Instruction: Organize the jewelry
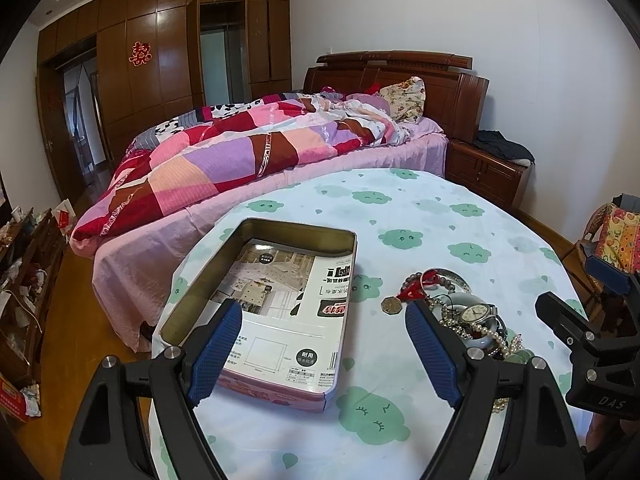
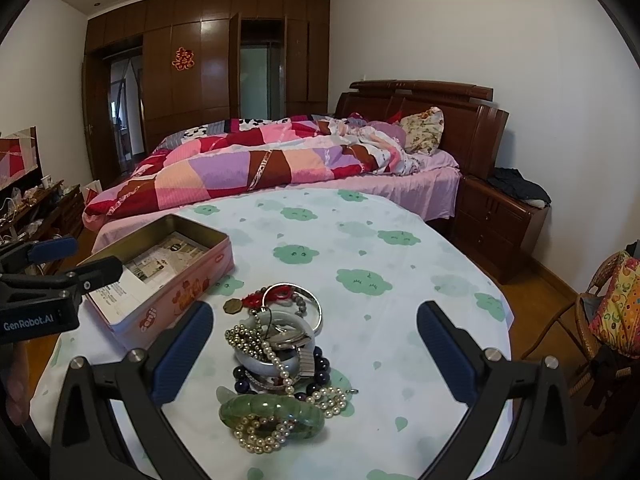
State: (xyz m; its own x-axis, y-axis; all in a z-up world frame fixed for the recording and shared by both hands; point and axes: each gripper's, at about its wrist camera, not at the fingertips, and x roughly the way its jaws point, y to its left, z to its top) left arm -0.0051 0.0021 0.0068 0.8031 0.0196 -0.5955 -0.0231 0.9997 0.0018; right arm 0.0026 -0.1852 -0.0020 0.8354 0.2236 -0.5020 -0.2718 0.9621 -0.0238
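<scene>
The pink tin (image 1: 280, 312) sits open on the table (image 1: 420, 220), a shallow rectangle with rounded corners and a dull gold inside wall. All it holds is printed paper (image 1: 296, 292) lying flat on its bottom; none of the jewelry is in it.

The jewelry pile (image 2: 276, 356) lies on the cloth just right of the tin, apart from it. In it I see a green jade-like bangle (image 2: 272, 410) at the near edge, smooth and cloudy, with a pearl strand (image 2: 260, 436) looped through it. Behind that are a pale glossy bangle (image 2: 256, 362), a metal-banded watch (image 1: 474, 313), dark round beads (image 2: 322, 364), a thin silver bangle (image 2: 316, 304), a red knotted cord (image 2: 256, 300) and a bronze many-sided coin (image 2: 231, 305) on the side nearest the tin.

My left gripper (image 1: 324, 344) hovers low over the near end of the tin, its blue ribbed pads (image 1: 218, 352) spread wide with nothing between them. My right gripper (image 2: 316, 344) hangs over the pile, tilted down toward it, jaws equally wide apart and empty; the pile lies between its pads (image 2: 182, 350) without touching either.

The tablecloth is white with soft green cloud faces, slightly wrinkled.
</scene>
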